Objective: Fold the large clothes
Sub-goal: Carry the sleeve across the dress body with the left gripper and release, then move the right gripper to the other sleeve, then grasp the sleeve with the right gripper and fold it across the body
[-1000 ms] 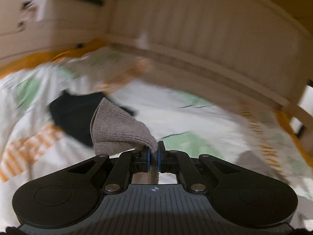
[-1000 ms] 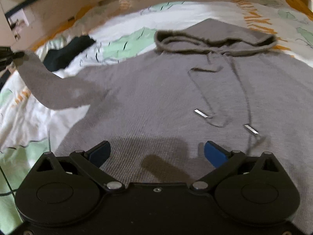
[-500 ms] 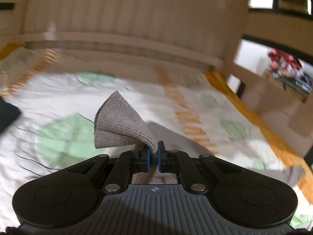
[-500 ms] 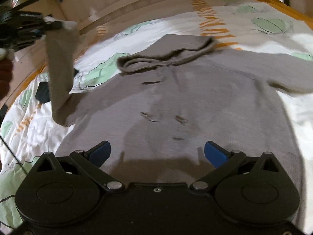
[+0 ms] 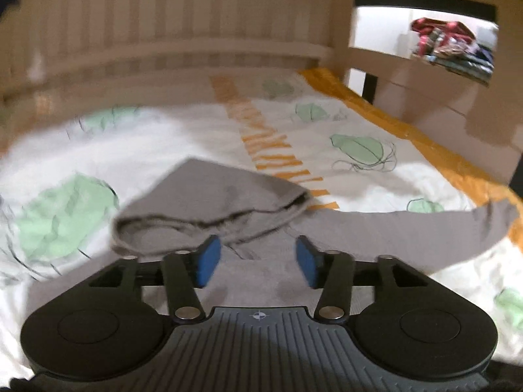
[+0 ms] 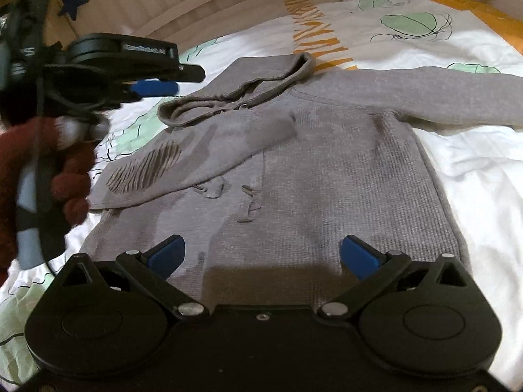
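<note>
A grey hoodie (image 6: 327, 170) lies front up on the bed, its hood (image 6: 242, 88) toward the headboard. One sleeve (image 6: 196, 156) is folded across the chest; the other sleeve (image 6: 441, 98) stretches out to the right. My left gripper (image 5: 258, 261) hovers just before the hood (image 5: 212, 205). Its jaws are opening and nothing is between the blue pads (image 5: 209, 259). In the right wrist view the left gripper (image 6: 173, 85) sits at the left, above the shoulder, in a hand in a dark red glove (image 6: 72, 176). My right gripper (image 6: 261, 254) stands open over the hoodie's lower front, holding nothing.
A white bedsheet (image 6: 474, 170) with green and orange prints and an orange edge (image 5: 408, 130) covers the bed. A slatted cream headboard (image 5: 196, 32) runs along the far side. A shelf with piled clothes (image 5: 451, 45) stands beyond the bed's right corner.
The left gripper carried the sleeve cuff rightward over the hoodie, sank and let it go; its jaws now stand apart and the sleeve lies across the chest. The right gripper shifted a little, still open.
</note>
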Action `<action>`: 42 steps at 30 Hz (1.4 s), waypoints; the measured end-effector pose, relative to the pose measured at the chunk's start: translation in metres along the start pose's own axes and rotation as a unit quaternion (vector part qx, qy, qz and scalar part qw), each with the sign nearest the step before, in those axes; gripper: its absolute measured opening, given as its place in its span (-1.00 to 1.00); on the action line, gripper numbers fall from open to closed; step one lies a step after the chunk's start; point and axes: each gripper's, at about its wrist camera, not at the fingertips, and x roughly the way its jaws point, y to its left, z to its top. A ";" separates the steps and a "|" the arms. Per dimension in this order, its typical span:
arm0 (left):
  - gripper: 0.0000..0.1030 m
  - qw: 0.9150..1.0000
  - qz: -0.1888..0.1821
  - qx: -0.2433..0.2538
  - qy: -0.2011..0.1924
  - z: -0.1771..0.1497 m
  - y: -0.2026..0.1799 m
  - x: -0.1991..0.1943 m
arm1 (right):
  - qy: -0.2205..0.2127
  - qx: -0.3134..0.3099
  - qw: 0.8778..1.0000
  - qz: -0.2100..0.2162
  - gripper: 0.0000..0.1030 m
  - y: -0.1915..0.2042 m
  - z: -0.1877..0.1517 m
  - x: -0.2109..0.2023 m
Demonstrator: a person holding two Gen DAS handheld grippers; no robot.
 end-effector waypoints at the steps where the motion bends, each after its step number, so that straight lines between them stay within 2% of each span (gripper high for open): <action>1: 0.16 1.000 0.015 0.015 -0.009 -0.004 -0.001 -0.007 | 0.001 -0.001 1.000 -0.001 0.99 0.000 0.001 0.002; 4: 0.18 0.998 0.059 0.036 -0.006 -0.025 0.009 -0.018 | 0.000 -0.005 1.000 -0.002 0.99 0.002 0.004 0.005; 6: 0.18 0.995 0.089 0.027 0.017 -0.044 0.026 -0.022 | -0.002 -0.010 1.000 0.002 0.99 0.004 0.007 0.006; 9: 0.18 0.991 0.121 -0.005 0.048 -0.070 0.054 -0.022 | -0.009 -0.017 1.000 0.003 0.99 0.008 0.014 0.009; 12: 0.18 0.983 0.158 -0.050 0.078 -0.097 0.089 -0.024 | -0.015 -0.025 1.000 0.005 0.98 0.011 0.021 0.012; 16: 0.21 0.970 0.185 -0.116 0.109 -0.124 0.125 -0.023 | -0.018 -0.035 0.999 -0.001 0.98 0.016 0.027 0.015; 19: 0.35 0.965 0.175 -0.172 0.096 -0.130 0.146 -0.025 | -0.021 -0.040 0.999 -0.001 0.98 0.018 0.029 0.017; 23: 0.40 0.961 0.188 -0.179 0.091 -0.120 0.162 -0.015 | -0.026 -0.045 0.999 -0.002 0.98 0.018 0.032 0.021; 26: 0.53 0.959 0.183 -0.198 0.088 -0.120 0.174 -0.009 | -0.029 -0.049 0.998 -0.003 0.98 0.017 0.035 0.026; 30: 0.59 0.957 0.171 -0.222 0.069 -0.131 0.180 -0.010 | -0.043 -0.051 0.998 -0.007 0.97 0.013 0.048 0.032; 35: 0.63 0.957 0.174 -0.226 0.057 -0.134 0.180 -0.012 | -0.052 -0.019 0.998 0.007 0.71 -0.001 0.073 0.054; 39: 0.63 0.951 0.182 -0.249 0.038 -0.135 0.188 -0.017 | -0.028 0.017 0.999 0.012 0.54 -0.017 0.087 0.081; 42: 0.65 0.951 0.180 -0.250 0.041 -0.135 0.192 -0.014 | -0.006 0.056 0.998 0.021 0.33 -0.030 0.090 0.102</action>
